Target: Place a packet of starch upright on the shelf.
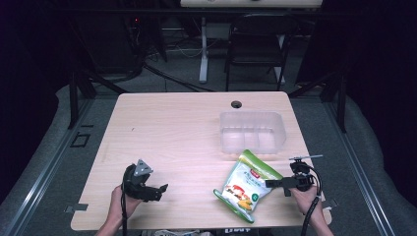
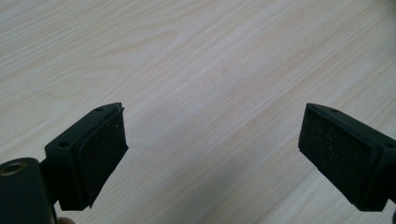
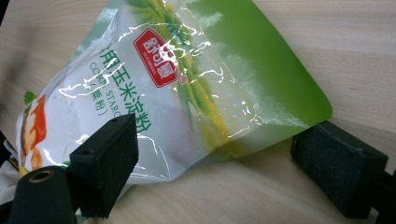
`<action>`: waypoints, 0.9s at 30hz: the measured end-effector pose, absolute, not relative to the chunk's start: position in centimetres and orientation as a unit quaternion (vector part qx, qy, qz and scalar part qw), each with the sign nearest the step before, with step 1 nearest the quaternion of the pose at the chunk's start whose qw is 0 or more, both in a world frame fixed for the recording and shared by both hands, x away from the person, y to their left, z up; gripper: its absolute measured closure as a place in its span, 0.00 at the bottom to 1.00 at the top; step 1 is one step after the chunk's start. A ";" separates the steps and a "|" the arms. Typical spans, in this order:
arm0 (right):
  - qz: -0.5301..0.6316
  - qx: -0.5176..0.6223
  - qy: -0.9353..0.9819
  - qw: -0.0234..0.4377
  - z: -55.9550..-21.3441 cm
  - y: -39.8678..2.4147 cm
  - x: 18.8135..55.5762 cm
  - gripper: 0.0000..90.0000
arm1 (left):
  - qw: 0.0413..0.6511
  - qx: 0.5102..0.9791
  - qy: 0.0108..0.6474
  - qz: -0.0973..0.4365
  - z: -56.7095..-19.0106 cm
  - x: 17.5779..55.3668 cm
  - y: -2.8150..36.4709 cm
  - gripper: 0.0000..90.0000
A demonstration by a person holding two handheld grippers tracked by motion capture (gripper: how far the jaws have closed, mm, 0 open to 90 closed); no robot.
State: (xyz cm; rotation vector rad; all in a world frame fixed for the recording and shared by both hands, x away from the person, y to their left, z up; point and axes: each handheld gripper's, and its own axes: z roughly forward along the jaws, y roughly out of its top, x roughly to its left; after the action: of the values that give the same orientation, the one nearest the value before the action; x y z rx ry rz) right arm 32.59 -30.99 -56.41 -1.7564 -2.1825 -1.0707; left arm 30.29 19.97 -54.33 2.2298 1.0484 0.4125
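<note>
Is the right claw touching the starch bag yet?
Cannot tell. In the right gripper view the right claw stands open around the starch bag edge; one pad overlaps the bag, the other sits just beside its corner, with no plain gap or press.

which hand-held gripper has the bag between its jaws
The right hand-held gripper: its open jaws straddle the green starch bag. The left hand-held gripper faces bare table.
</note>
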 end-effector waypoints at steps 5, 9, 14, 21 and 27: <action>-0.373 -0.591 -0.711 0.081 -56.6 -31.4 32.8 0.19 | 0.315 0.848 0.395 0.159 -54.5 30.4 19.6 0.09; -0.394 -0.602 -0.690 0.077 -56.1 -31.7 32.6 0.29 | 0.315 0.850 0.392 0.157 -54.4 30.4 19.7 0.09; -0.417 -0.603 -0.676 0.078 -55.8 -31.8 32.6 0.41 | 0.315 0.851 0.390 0.156 -54.4 30.5 19.4 0.09; -0.417 -0.603 -0.676 0.080 -55.8 -31.3 32.8 0.49 | 0.317 0.853 0.386 0.153 -54.5 30.5 19.3 0.09; -0.389 -0.593 -0.702 0.064 -56.2 -29.7 33.6 0.49 | 0.316 0.855 0.382 0.155 -54.6 30.6 19.1 0.09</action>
State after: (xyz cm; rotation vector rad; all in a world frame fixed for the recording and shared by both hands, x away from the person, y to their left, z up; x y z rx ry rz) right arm 33.61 -29.68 -56.22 -1.7916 -2.1199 -1.1735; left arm 30.56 19.09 -54.57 2.2515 1.0058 0.4074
